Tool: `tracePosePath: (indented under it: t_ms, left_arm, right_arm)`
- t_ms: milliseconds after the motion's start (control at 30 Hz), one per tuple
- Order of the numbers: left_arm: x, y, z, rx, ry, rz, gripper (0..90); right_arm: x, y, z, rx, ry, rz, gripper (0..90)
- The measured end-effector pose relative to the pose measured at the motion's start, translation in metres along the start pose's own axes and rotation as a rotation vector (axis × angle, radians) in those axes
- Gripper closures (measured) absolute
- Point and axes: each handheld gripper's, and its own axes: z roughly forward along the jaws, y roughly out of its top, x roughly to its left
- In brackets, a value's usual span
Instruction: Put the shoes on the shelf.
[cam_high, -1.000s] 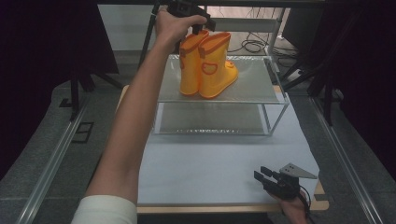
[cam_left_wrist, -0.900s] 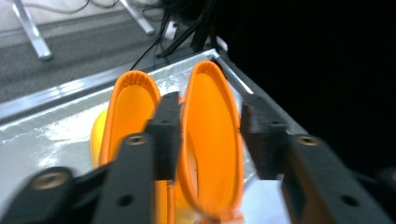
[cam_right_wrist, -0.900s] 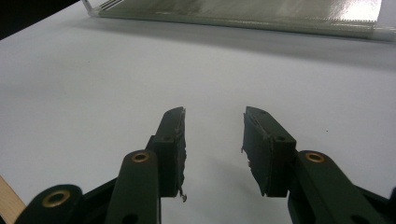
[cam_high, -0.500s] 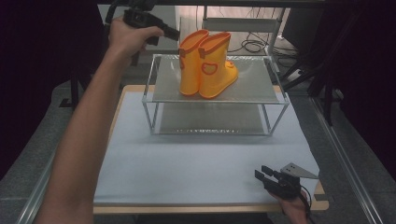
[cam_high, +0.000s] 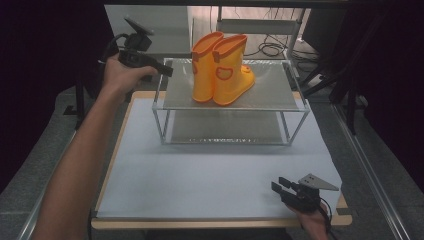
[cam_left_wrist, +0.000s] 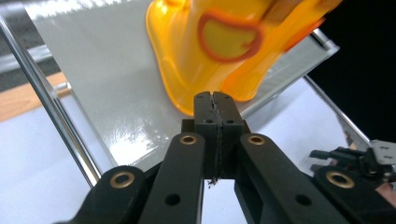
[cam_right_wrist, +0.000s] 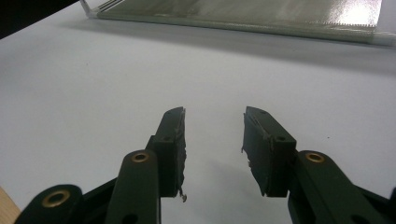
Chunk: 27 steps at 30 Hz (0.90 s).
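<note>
Holding the left gripper (cam_high: 167, 70) clenched on nothing, we are keeping it at the left end of the wire shelf's (cam_high: 300, 97) top level, its jaws pressed flat together and pointing across toward the boots (cam_high: 220, 67). In the left gripper view the boots (cam_left_wrist: 219, 46) are standing just past the jaw tips, close but apart from them.

We are finding no brand name or readable writing; the only marking is a rounded yellow patch ringed in darker orange on a boot's side.

The pair is standing upright on the shelf's top level, shafts vertical, long axis of the feet running from the near left to the far right, toes pointing away from our left gripper toward the far right corner.

Against the earlier pictures, our left gripper is now sitting lower and further left: a second ago it was over the boot tops, and its jaws have closed since then with nothing between them. The boots are standing where they were.

Our right gripper (cam_high: 281, 186) is resting released near the front right of the white table (cam_high: 210, 175), jaws apart over bare surface, well away from the boots and unmoved.
</note>
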Motion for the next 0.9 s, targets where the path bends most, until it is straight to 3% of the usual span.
tracePosePath:
  t_ms: [200,333,600,733,900]
  left_arm:
    - [0.008,-0.008,0.034,0.045,0.012,-0.002,90.0]
    - [0.011,-0.011,0.059,0.074,0.044,0.000,90.0]
    - [0.011,-0.014,0.098,0.078,0.047,-0.012,90.0]
    - [0.006,-0.013,0.108,0.078,0.039,-0.009,90.0]
    - [0.004,-0.014,0.108,0.074,0.029,0.000,90.0]
  right_arm:
    - [-0.002,-0.001,0.000,0.000,-0.002,0.003,58.0]
    - [-0.003,0.000,0.000,-0.002,-0.004,0.004,58.0]
    - [-0.005,-0.001,-0.001,0.002,-0.006,0.010,58.0]
    - [-0.006,-0.001,-0.002,0.000,-0.010,0.013,58.0]
    - [-0.006,-0.001,-0.003,-0.005,-0.010,0.015,58.0]
